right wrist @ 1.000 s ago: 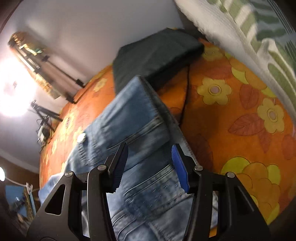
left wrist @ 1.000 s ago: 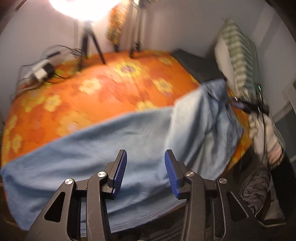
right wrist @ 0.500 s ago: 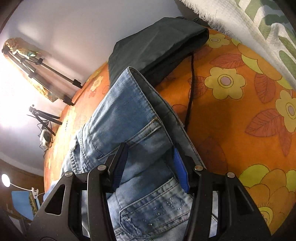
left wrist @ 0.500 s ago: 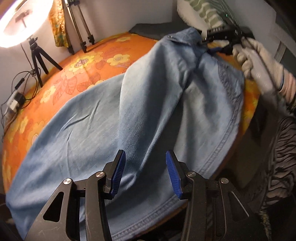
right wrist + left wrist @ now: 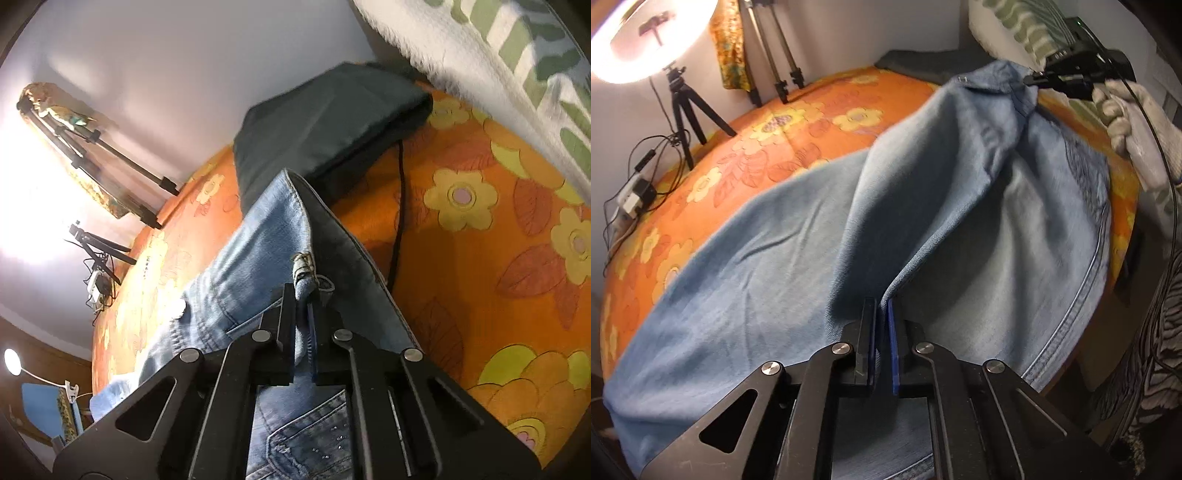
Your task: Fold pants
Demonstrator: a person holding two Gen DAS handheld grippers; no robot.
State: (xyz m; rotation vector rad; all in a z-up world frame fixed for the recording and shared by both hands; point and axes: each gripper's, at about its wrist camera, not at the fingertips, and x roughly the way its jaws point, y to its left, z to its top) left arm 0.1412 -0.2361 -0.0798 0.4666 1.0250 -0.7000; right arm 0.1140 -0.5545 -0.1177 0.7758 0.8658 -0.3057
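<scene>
**Jeans pinched at two points, fold about to start**

Left wrist view. Item: jeans [image 5: 798, 258], pale blue denim, spread across a bed [image 5: 768, 140] with an orange flowered cover. Left hand-held gripper [image 5: 882, 332]: its jaws have just been closing and now clench a raised ridge of leg fabric near the bed's front edge, where half a second ago they stood apart above flat cloth. The ridge runs up from the jaws toward the waistband at upper right. There the right hand-held gripper [image 5: 1067, 79], carried by a gloved hand [image 5: 1126, 114], grips the waist. Also present: ring light [image 5: 646, 37] on a tripod, a dark folded cloth [image 5: 923, 64] by the wall.

Right wrist view. Right hand-held gripper [image 5: 303, 314]: jaws have just been closing and now clamp the waistband beside a belt loop; earlier the denim lay loose between open jaws. Jeans [image 5: 258, 251] rise in a tented fold from the clamp. A black cable [image 5: 399, 206] lies on the cover just beside it.

Assessment: both grips appear set, so lifting and carrying one half over the other is probably next. A shallow pinch could slip under the denim's weight.
</scene>
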